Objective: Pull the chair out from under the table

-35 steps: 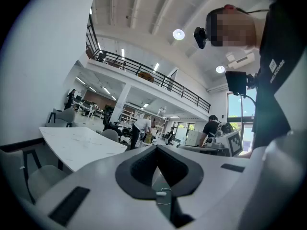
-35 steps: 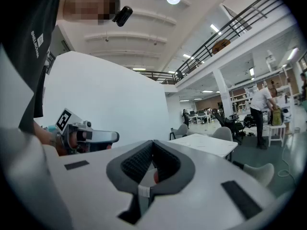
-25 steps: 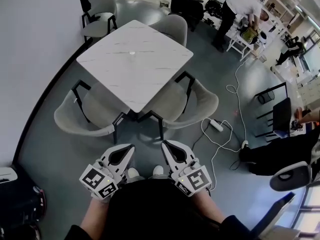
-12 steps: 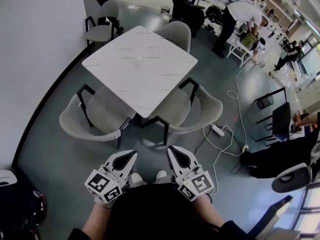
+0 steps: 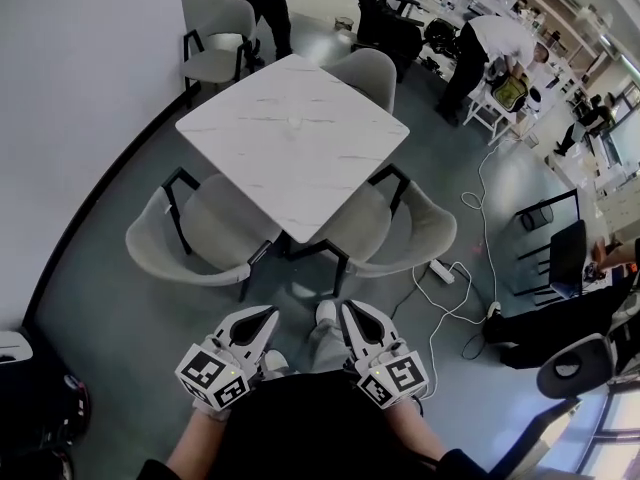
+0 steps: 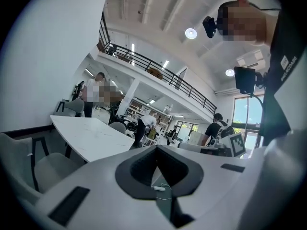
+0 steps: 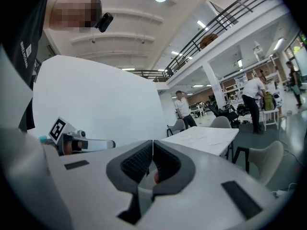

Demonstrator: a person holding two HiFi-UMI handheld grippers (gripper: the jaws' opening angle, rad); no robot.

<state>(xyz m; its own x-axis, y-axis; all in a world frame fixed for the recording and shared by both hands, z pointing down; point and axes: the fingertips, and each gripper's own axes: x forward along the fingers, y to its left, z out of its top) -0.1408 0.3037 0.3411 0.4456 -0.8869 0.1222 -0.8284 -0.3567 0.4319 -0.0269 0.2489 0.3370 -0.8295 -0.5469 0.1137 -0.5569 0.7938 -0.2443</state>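
Looking down in the head view: left gripper (image 5: 262,317) and right gripper (image 5: 350,313) low in the picture, both clenched on nothing, well apart from the white table (image 5: 290,118). Tucked partly under its near edges, near-left chair (image 5: 190,238) and near-right chair (image 5: 405,233), neither touched.

Turning to the left gripper view: left gripper (image 6: 156,147) with jaw tips meeting, nothing between; table (image 6: 91,133) ahead, near-left chair (image 6: 50,167) at the lower left.

Ending with the right gripper view: right gripper (image 7: 152,142) pressed closed and empty; table (image 7: 201,137) beyond, near-right chair (image 7: 264,159) to the right.
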